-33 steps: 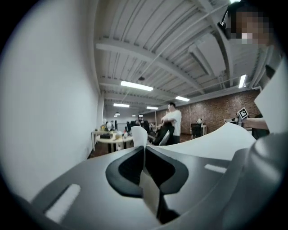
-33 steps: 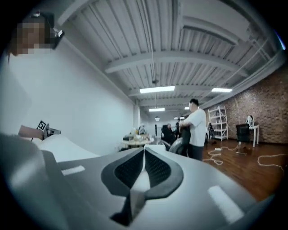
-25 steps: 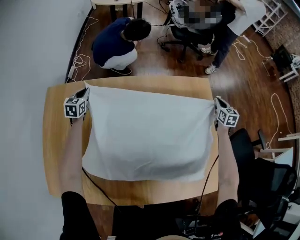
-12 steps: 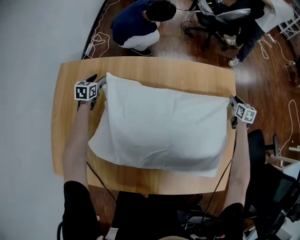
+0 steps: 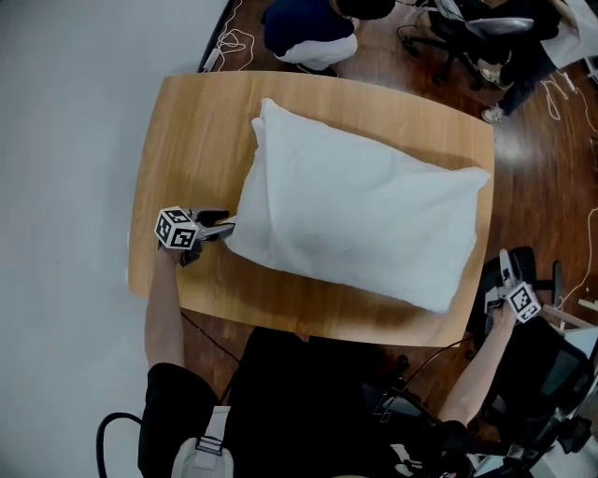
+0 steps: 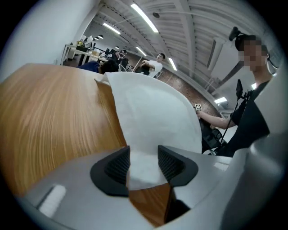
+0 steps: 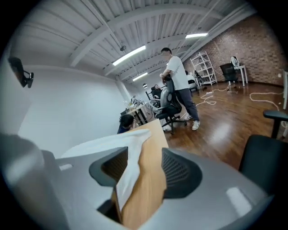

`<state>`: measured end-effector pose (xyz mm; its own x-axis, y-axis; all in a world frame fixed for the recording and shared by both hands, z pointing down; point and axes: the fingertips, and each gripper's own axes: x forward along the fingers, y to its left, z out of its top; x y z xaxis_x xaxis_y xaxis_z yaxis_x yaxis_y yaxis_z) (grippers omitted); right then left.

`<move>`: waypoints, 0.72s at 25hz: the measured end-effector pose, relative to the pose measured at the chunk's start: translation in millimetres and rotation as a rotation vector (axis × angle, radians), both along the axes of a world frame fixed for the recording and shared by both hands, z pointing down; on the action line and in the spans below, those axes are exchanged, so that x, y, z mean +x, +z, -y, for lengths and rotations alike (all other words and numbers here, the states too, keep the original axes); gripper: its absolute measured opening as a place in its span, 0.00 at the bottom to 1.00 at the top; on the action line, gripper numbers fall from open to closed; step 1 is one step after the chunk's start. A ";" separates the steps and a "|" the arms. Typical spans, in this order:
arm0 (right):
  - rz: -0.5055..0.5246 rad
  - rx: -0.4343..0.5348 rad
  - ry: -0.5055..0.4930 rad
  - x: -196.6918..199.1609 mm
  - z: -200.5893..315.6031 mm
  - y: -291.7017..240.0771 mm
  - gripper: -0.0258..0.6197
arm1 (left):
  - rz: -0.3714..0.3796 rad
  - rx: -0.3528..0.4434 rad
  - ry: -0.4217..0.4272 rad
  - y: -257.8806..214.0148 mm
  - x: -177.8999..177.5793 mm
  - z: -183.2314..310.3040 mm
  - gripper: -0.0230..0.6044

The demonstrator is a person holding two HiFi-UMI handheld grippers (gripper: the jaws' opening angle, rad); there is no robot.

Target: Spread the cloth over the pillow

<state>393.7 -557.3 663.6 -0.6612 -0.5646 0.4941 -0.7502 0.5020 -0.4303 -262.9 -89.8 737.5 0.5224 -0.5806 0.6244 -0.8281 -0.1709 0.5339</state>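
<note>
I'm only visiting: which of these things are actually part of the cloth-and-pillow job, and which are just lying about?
Part of the job: white cloth; pillow, hidden under it; left tongs, just opened round the cloth's corner; right tongs, just opened, clear of the cloth; wooden table.

Just lying about: black office chair; floor cables; wire shelf rack; bystanders.

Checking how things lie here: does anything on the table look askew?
Yes: the cloth-covered pillow lies slanted across the table, not square to its edges; its right corner reaches the table's right edge.
</note>
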 end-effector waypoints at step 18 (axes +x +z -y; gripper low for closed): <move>0.227 0.031 0.132 -23.5 -264.4 -65.5 0.34 | 0.147 0.092 0.133 -10.2 70.1 -34.9 0.33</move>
